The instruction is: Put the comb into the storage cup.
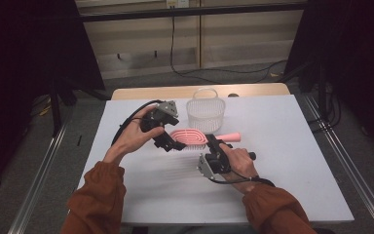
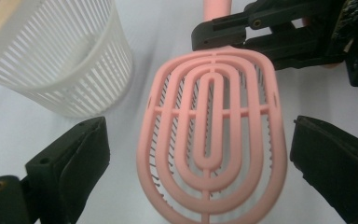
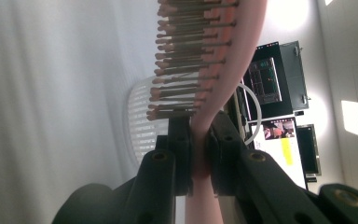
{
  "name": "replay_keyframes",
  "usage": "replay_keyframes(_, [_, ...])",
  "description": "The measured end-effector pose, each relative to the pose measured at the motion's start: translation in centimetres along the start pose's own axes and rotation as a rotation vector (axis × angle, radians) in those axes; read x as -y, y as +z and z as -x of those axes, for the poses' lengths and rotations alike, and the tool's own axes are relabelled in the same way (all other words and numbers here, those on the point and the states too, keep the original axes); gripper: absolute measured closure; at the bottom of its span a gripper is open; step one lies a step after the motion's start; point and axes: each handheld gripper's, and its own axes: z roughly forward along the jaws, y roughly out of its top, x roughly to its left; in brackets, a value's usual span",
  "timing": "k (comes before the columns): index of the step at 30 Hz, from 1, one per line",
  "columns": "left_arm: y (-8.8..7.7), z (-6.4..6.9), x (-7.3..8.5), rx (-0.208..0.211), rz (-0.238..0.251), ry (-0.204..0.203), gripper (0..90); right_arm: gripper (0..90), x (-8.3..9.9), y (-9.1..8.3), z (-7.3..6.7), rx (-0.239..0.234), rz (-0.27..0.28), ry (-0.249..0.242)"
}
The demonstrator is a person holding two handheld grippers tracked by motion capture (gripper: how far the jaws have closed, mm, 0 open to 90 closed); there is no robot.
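Observation:
A pink hairbrush (image 1: pixel 191 136) lies level over the white table (image 1: pixel 272 161), bristles down, its handle pointing right. My right gripper (image 1: pixel 213 142) is shut on the brush's narrow neck; in the right gripper view both pads of that gripper (image 3: pixel 199 140) press the pink neck below the bristles (image 3: pixel 186 70). My left gripper (image 1: pixel 173 145) is open at the brush's head. In the left gripper view its jaws stand wide on either side of the oval head (image 2: pixel 212 135), clear of it, and the right gripper (image 2: pixel 279 32) shows beyond.
A white slatted basket (image 1: pixel 205 113) with a loop handle stands upright just behind the brush, also seen close by as the basket (image 2: pixel 60 60) and the basket (image 3: pixel 142 121). The table's wooden far edge (image 1: pixel 175 91) lies behind it. Monitors (image 3: pixel 272 79) stand beyond.

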Motion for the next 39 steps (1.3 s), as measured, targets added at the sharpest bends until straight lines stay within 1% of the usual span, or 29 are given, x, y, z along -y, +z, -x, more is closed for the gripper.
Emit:
replay_keyframes(1, [-0.1,0.0,0.0,0.004,0.004,-0.003,5.4,81.5,0.1,0.0,0.1,0.003,0.002,-0.004])
replay_keyframes(2, [-0.2,0.1,0.1,-0.007,0.016,0.0,5.2,81.5,0.1,0.0,0.1,0.004,-0.001,0.01])
replay_keyframes(3, [-0.4,0.2,0.2,-0.022,0.025,0.018,5.2,81.5,0.2,0.0,0.2,0.004,0.002,0.004])
replay_keyframes(4, [-0.6,0.3,0.4,-0.035,0.044,0.025,5.2,81.5,0.2,0.0,0.3,0.005,0.002,0.003])
replay_keyframes(6, [-1.0,0.4,0.7,-0.044,0.09,0.013,4.8,81.5,0.3,0.0,0.2,0.004,-0.008,0.011])
replay_keyframes(7, [-1.2,0.4,0.9,-0.05,0.11,0.016,4.8,81.5,0.3,-0.1,0.2,0.003,-0.013,0.023])
replay_keyframes(9, [-1.4,0.4,1.4,-0.081,0.13,0.025,4.6,81.5,0.6,0.0,0.2,-0.002,-0.016,0.031])
replay_keyframes(11, [-1.5,0.5,1.9,-0.101,0.149,0.018,4.6,81.5,0.7,0.0,0.4,-0.004,-0.015,0.044])
replay_keyframes(13, [-1.6,0.5,2.4,-0.092,0.175,0.004,4.4,81.5,0.9,0.0,0.7,-0.003,-0.019,0.064])
replay_keyframes(14, [-1.6,0.6,2.6,-0.088,0.178,0.003,4.8,81.5,1.0,0.0,0.8,-0.011,-0.025,0.077])
replay_keyframes(15, [-1.6,0.7,2.8,-0.103,0.177,0.013,4.6,81.5,1.1,0.0,0.9,-0.017,-0.03,0.101])
replay_keyframes(16, [-1.6,0.8,3.0,-0.119,0.188,0.018,4.4,81.5,1.2,0.0,1.0,-0.02,-0.03,0.112])
replay_keyframes(17, [-1.7,1.0,3.3,-0.12,0.209,0.019,3.8,81.5,1.4,0.0,1.1,-0.024,-0.031,0.124])
replay_keyframes(18, [-1.7,1.0,3.4,-0.12,0.216,0.02,3.9,81.5,1.6,0.0,1.3,-0.027,-0.032,0.145])
replay_keyframes(21, [-1.8,1.2,3.8,-0.138,0.238,0.019,3.8,81.5,2.0,0.0,1.5,-0.027,-0.037,0.181])
replay_keyframes(22, [-1.8,1.3,4.0,-0.144,0.245,0.013,3.8,81.5,2.0,0.0,1.6,-0.03,-0.035,0.189])
replay_keyframes(24, [-1.8,1.4,4.2,-0.16,0.254,0.014,3.8,81.5,2.2,-0.1,1.7,-0.032,-0.032,0.213])
replay_keyframes(25, [-1.7,1.4,4.4,-0.158,0.262,0.003,3.6,81.5,2.2,-0.1,1.8,-0.035,-0.035,0.222])
replay_keyframes(26, [-1.7,1.4,4.5,-0.156,0.255,-0.002,3.6,81.5,2.3,-0.1,1.8,-0.038,-0.032,0.236])
replay_keyframes(27, [-1.7,1.4,4.6,-0.166,0.246,-0.003,3.7,81.5,2.4,-0.1,1.9,-0.04,-0.032,0.253])
replay_keyframes(28, [-1.7,1.3,4.8,-0.175,0.253,-0.007,3.6,81.5,2.5,-0.1,2.0,-0.048,-0.028,0.269])
replay_keyframes(29, [-1.7,1.3,5.0,-0.178,0.261,-0.02,3.5,81.5,2.6,-0.1,2.2,-0.053,-0.025,0.284])
replay_keyframes(30, [-1.8,1.2,5.2,-0.179,0.265,-0.023,3.5,81.5,2.7,-0.2,2.3,-0.059,-0.028,0.324])
replay_keyframes(31, [-1.8,1.1,5.3,-0.186,0.265,-0.025,3.6,81.5,2.8,-0.2,2.4,-0.064,-0.025,0.338])
replay_keyframes(33, [-1.7,1.0,5.7,-0.197,0.286,-0.041,3.6,81.4,3.1,-0.3,2.7,-0.071,-0.017,0.369])
replay_keyframes(34, [-1.8,1.0,5.9,-0.201,0.292,-0.045,3.6,81.5,3.2,-0.3,2.9,-0.08,-0.011,0.395])
replay_keyframes(35, [-1.8,0.9,6.0,-0.213,0.298,-0.043,3.6,81.5,3.4,-0.3,3.0,-0.085,-0.005,0.421])
replay_keyframes(36, [-1.9,1.0,6.1,-0.225,0.305,-0.04,3.4,81.4,3.5,-0.3,3.1,-0.088,0.002,0.436])
replay_keyframes(39, [-2.0,1.1,6.3,-0.22,0.328,-0.041,3.0,81.4,3.8,-0.3,3.4,-0.106,0.016,0.508])
